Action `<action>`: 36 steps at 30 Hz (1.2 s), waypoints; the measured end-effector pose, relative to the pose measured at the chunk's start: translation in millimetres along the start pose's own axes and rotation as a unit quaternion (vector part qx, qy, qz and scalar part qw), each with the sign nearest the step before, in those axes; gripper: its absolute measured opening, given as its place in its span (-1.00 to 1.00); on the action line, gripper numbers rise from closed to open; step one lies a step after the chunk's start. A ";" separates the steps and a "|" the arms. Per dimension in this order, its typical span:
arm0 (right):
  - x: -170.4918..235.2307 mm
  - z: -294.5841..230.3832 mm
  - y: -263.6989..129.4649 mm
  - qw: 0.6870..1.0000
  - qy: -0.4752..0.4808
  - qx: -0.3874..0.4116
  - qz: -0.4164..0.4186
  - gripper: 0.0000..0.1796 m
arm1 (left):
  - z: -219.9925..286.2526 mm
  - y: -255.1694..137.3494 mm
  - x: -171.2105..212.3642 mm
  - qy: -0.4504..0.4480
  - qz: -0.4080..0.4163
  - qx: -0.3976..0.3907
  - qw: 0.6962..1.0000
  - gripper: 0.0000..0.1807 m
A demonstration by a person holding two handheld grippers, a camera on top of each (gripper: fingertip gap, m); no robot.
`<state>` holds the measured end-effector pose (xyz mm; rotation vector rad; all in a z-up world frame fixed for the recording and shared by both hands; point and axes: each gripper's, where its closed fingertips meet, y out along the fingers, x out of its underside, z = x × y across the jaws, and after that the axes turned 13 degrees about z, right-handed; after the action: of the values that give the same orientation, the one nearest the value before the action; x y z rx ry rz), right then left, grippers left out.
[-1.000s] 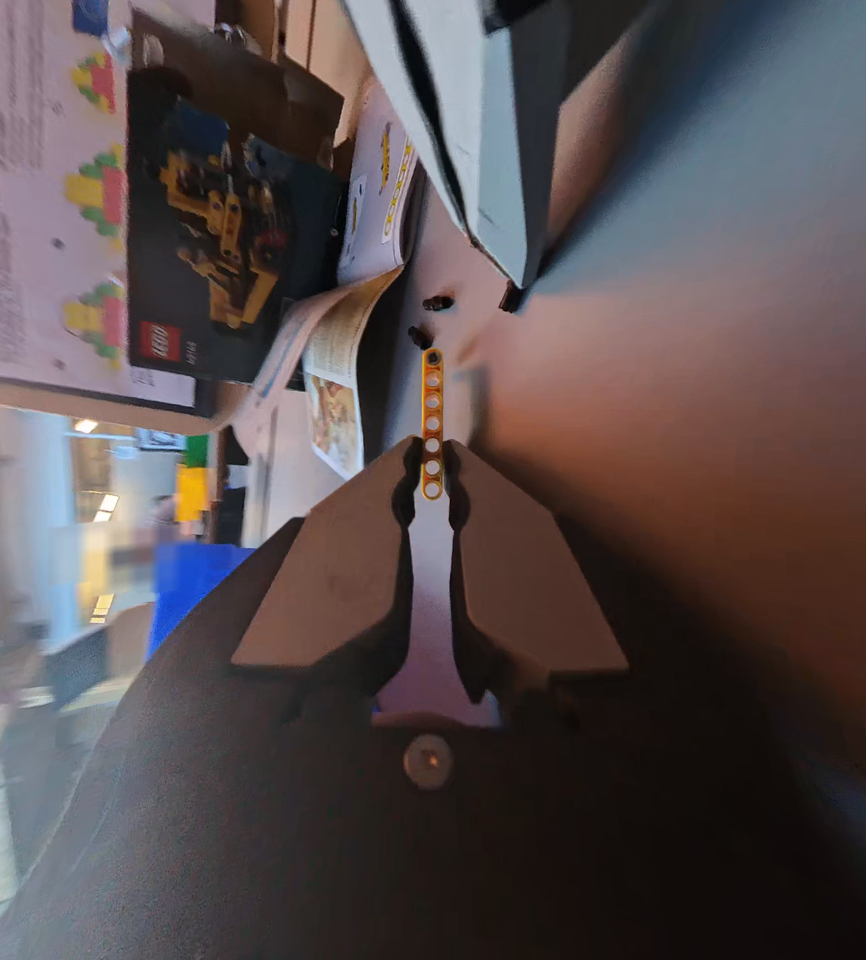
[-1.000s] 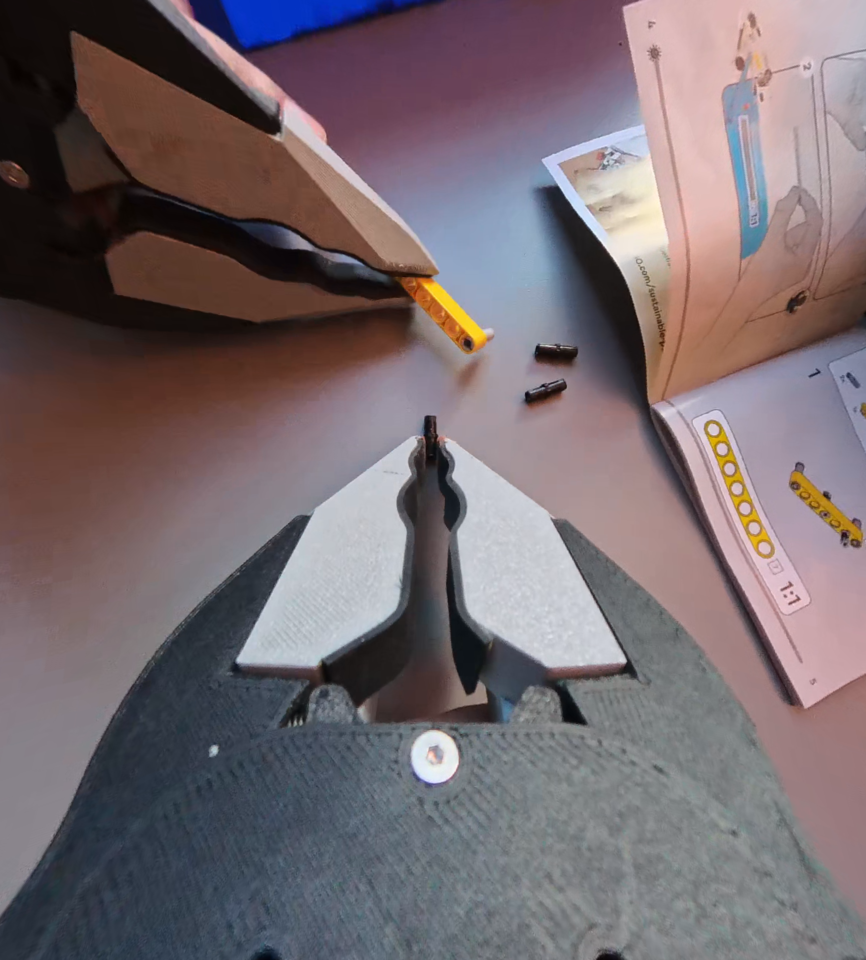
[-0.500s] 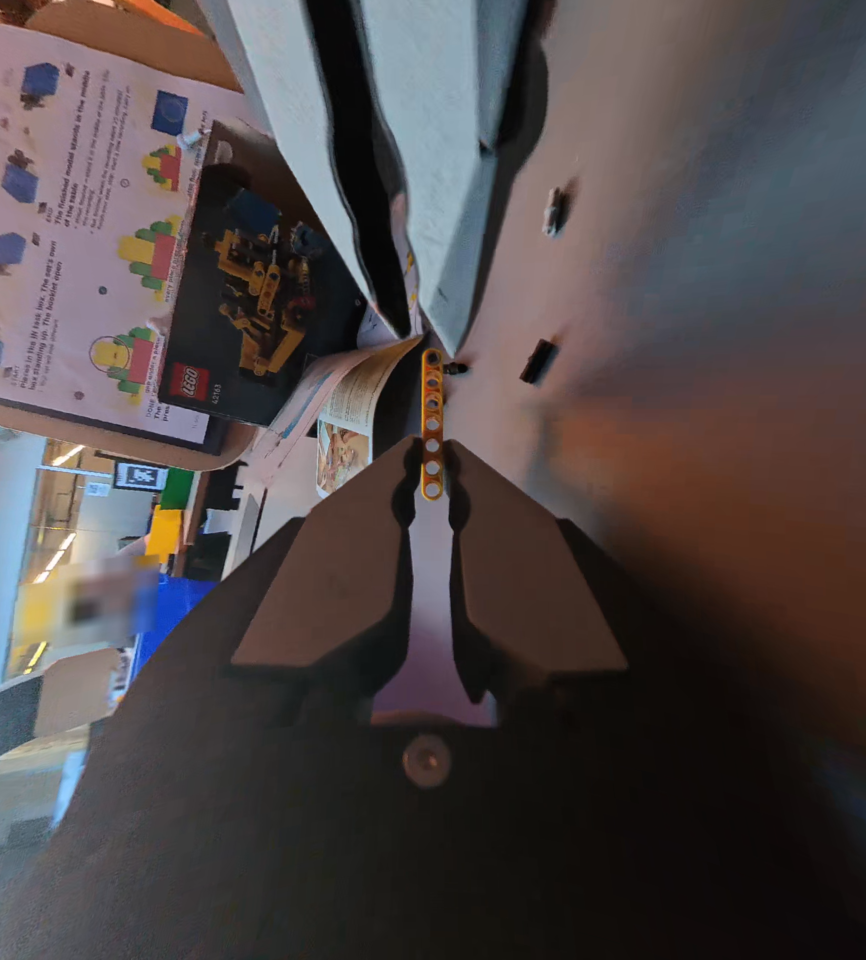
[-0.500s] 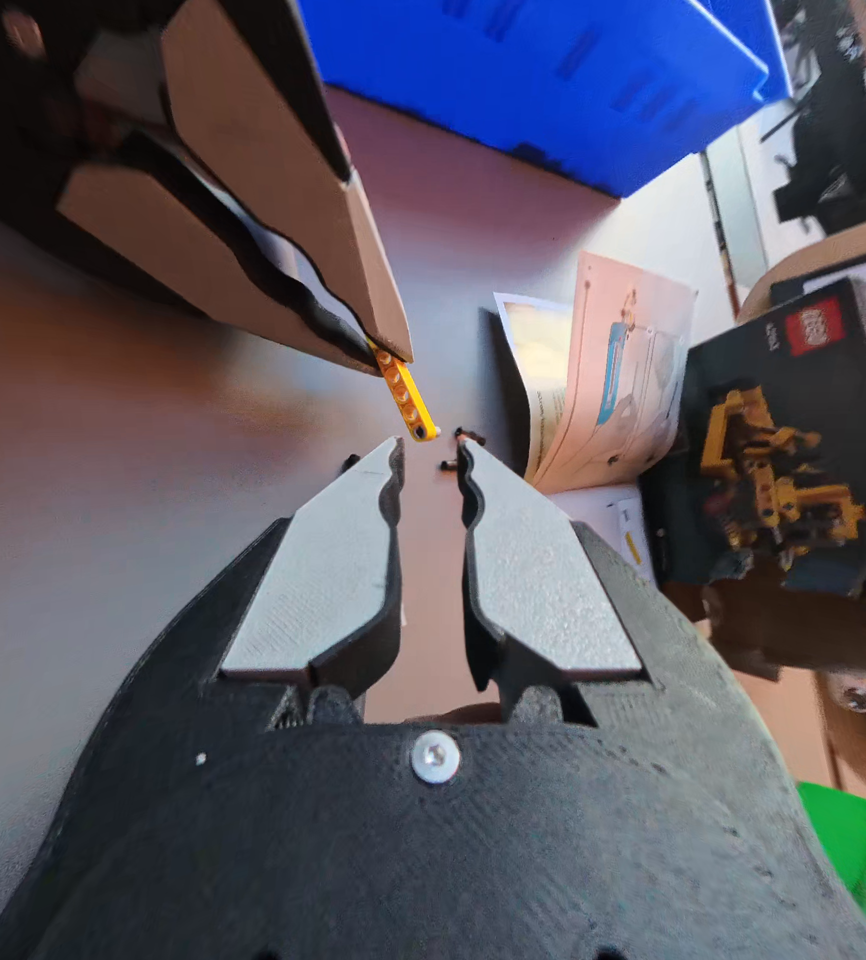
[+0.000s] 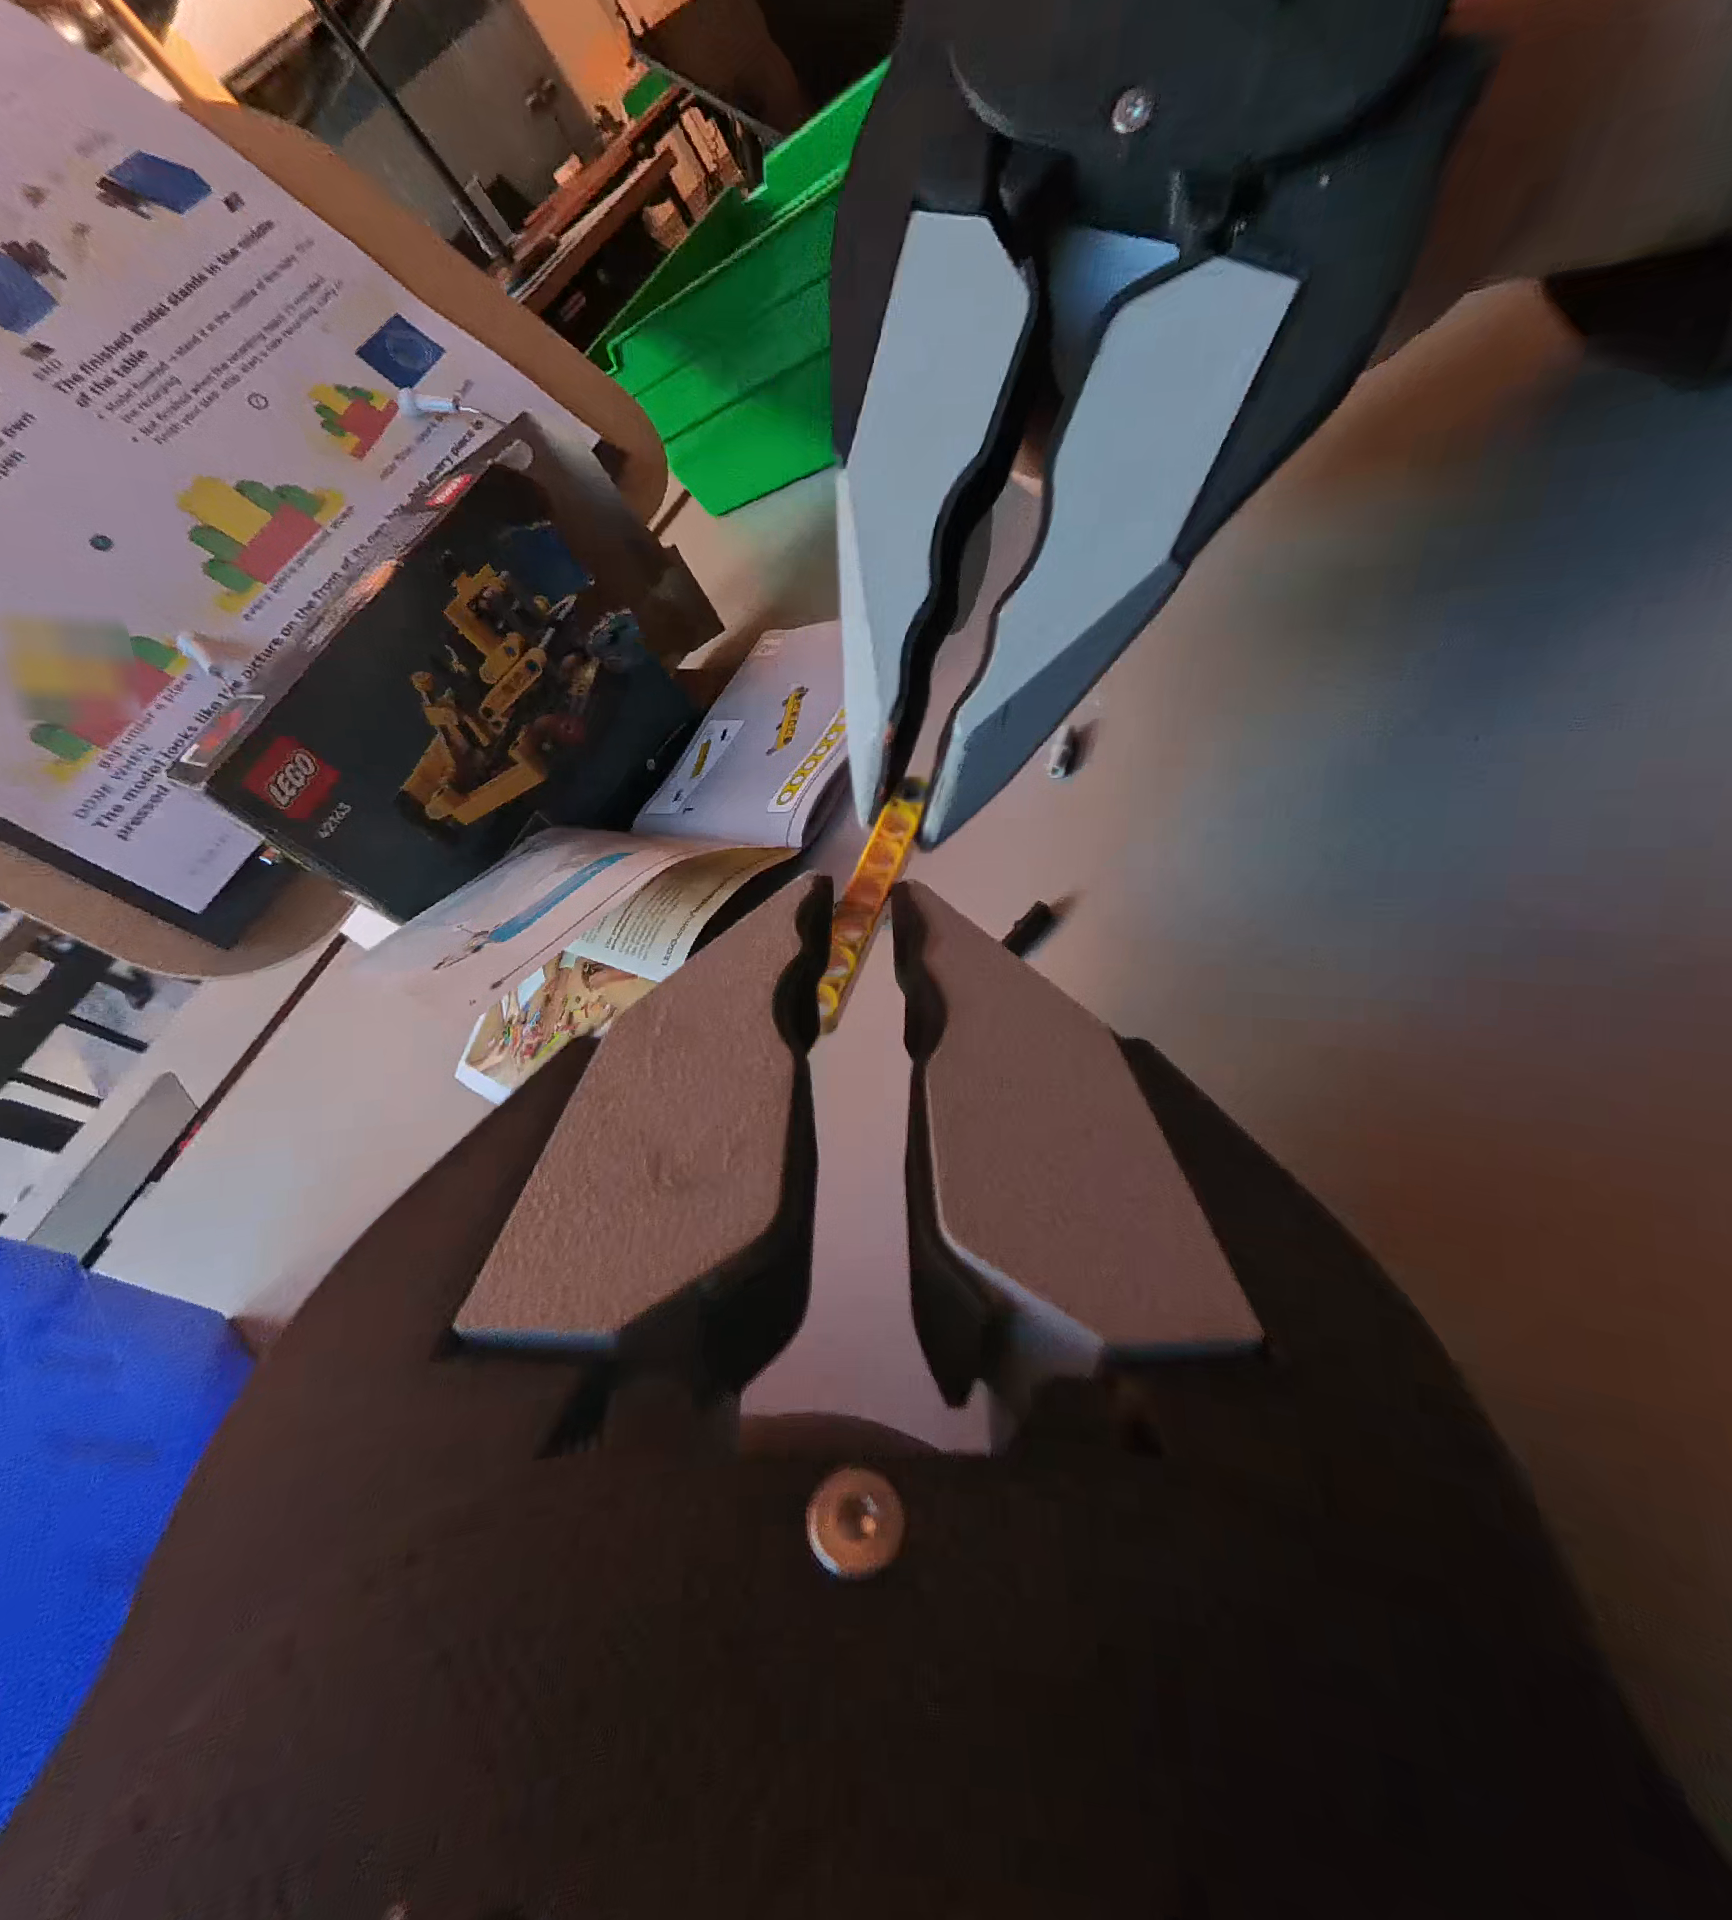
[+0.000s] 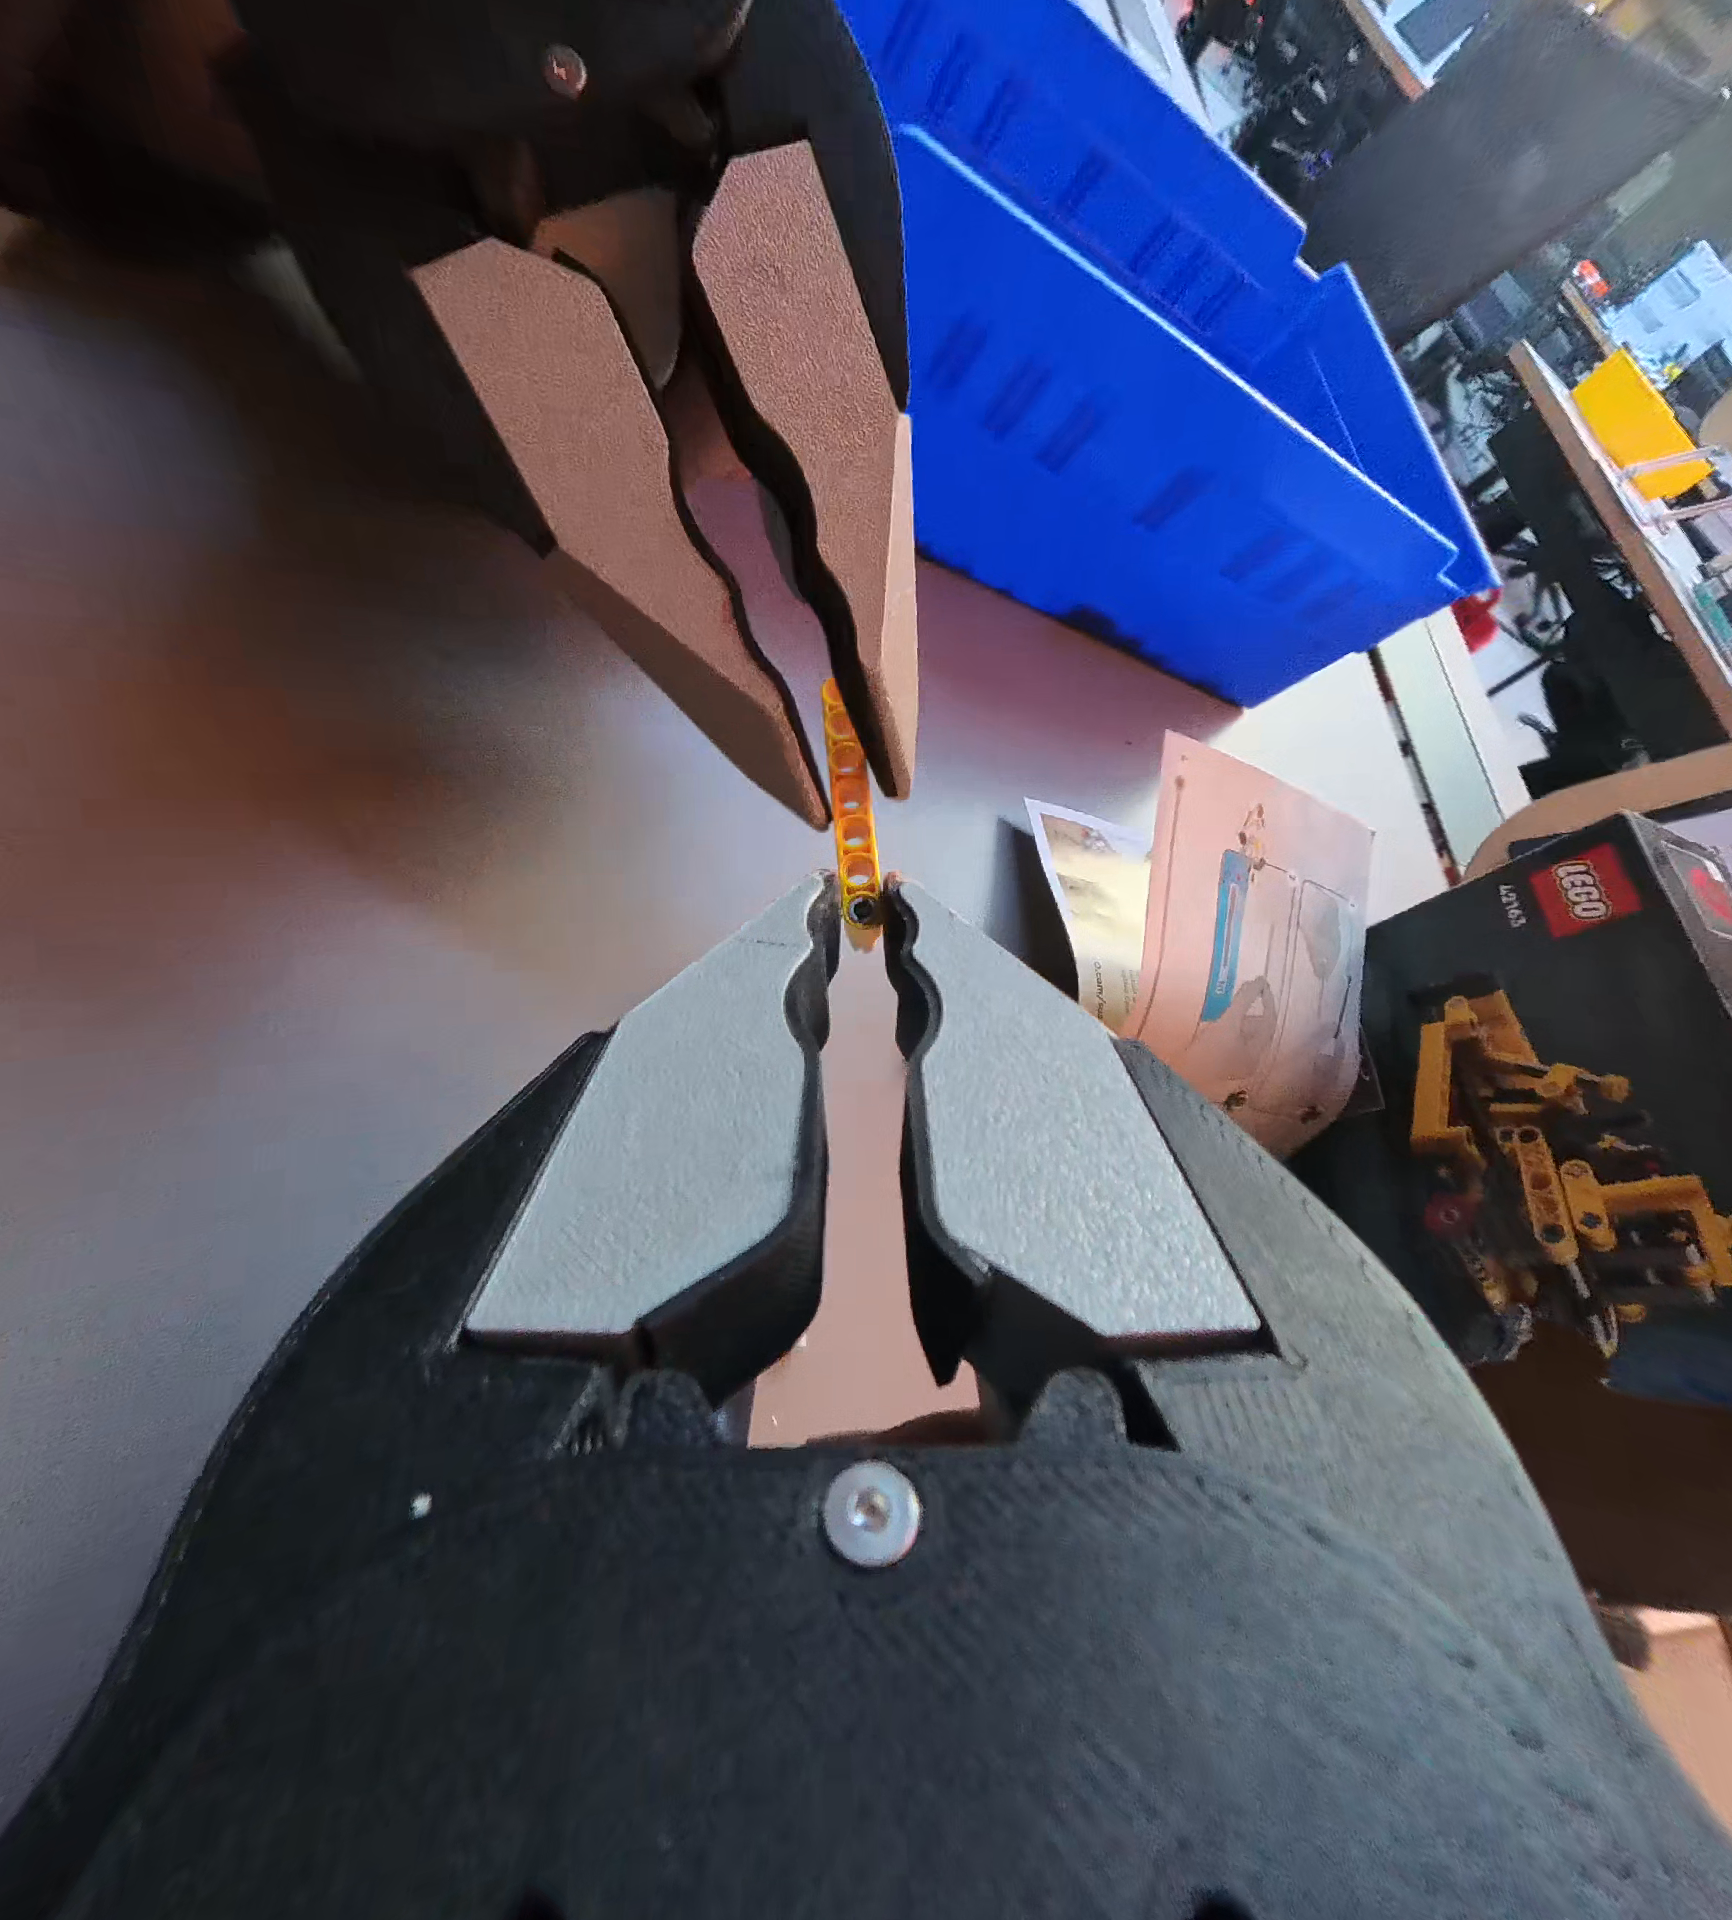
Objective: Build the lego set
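Note:
My left gripper (image 5: 857, 899) is shut on a yellow beam with a row of holes (image 5: 857, 920) and holds it above the grey table (image 6: 218, 831). My right gripper (image 6: 859, 896) faces it tip to tip, its fingers closed on the beam's (image 6: 851, 821) free end. The end hole looks dark, as if a black pin sits in it. In the right wrist view the left gripper (image 6: 851, 800) comes down from the top. In the left wrist view the right gripper (image 5: 898, 821) does the same. Two loose black pins (image 5: 1062, 750) (image 5: 1030, 922) lie on the table to the right.
An open instruction booklet (image 6: 1246, 966) lies on the table beside the black set box (image 6: 1589, 1091). Blue bins (image 6: 1153, 416) stand behind the grippers, green bins (image 5: 748, 343) farther off. A printed sheet on cardboard (image 5: 166, 436) leans behind the box. The grippers are tip to tip, or close to it.
My right gripper, shut on a black pin one second ago and open half a second ago, has swung round to face the left gripper and closed on the beam's end. The left gripper kept its hold.

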<state>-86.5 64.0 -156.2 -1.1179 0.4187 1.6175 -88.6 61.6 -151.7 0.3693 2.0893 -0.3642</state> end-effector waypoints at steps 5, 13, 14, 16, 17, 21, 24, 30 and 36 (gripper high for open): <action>-3.7 -5.1 -4.8 0.999 0.007 -0.020 0.027 -0.95 | 2.3 -1.8 0.1 -0.003 0.008 0.023 1.000 -0.80; -21.7 -10.5 -12.0 0.996 0.014 -0.042 0.076 -0.95 | 11.3 -5.6 -20.4 -0.067 0.072 0.078 0.992 -0.86; -23.8 -11.1 -12.3 0.996 0.015 -0.043 0.082 -0.95 | 12.1 -5.4 -21.9 -0.075 0.076 0.084 0.991 -0.88; -26.3 -11.0 -13.4 0.995 0.015 -0.043 0.087 -0.95 | 13.1 -5.6 -24.0 -0.086 0.083 0.092 0.989 -0.91; -27.9 -11.0 -14.0 0.995 0.017 -0.044 0.092 -0.95 | 13.4 -6.0 -25.8 -0.089 0.089 0.094 0.988 -0.92; -34.1 -10.9 -15.6 0.992 0.032 -0.046 0.112 -0.94 | 14.6 -8.2 -31.7 -0.099 0.110 0.107 0.983 -0.94; -34.7 -9.9 -14.1 0.992 0.045 -0.046 0.113 -0.93 | 13.4 -9.1 -33.2 -0.110 0.115 0.108 0.981 -0.94; -32.5 -11.0 -12.4 0.992 0.045 -0.046 0.109 -0.93 | 14.4 -7.3 -35.0 -0.112 0.117 0.107 0.981 -0.94; -17.5 -9.3 -6.6 0.992 0.094 -0.046 0.068 -0.93 | 12.6 -3.9 -21.0 -0.057 0.077 0.088 0.991 -0.94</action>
<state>-76.7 49.7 -144.6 -1.3418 0.5585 1.6701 -69.9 50.6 -139.7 0.5976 1.9078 -0.4677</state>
